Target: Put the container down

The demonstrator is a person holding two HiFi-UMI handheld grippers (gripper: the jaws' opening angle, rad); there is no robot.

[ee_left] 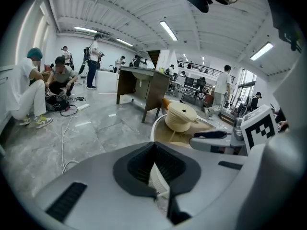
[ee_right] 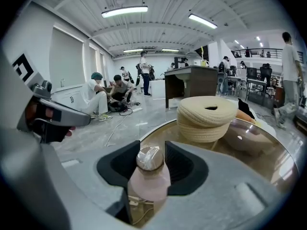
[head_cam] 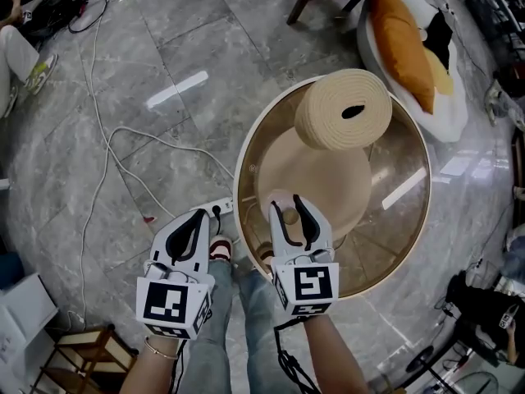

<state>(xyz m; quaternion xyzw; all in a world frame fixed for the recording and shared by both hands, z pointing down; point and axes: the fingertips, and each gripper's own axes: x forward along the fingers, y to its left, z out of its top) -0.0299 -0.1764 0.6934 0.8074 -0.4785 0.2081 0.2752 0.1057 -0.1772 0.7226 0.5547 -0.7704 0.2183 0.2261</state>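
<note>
A small pink bottle (head_cam: 288, 217) with a round wrapped cap stands upright between the jaws of my right gripper (head_cam: 287, 203), at the near rim of a round glass table (head_cam: 239, 179). In the right gripper view the bottle (ee_right: 149, 176) fills the gap of the right gripper (ee_right: 150, 150); the pads flank the cap closely without visibly pressing it. Whether its base rests on the glass is hidden. My left gripper (head_cam: 199, 213) hangs left of the table over the floor, its jaws together and empty (ee_left: 154, 147).
A large coil of cream rope (head_cam: 343, 109) sits on the table's far side, above a beige dome base (head_cam: 328, 171). A white power strip (head_cam: 221, 208) and cable (head_cam: 107, 154) lie on the marble floor. An orange cushion (head_cam: 402, 39) lies beyond. People (ee_left: 29, 90) sit far left.
</note>
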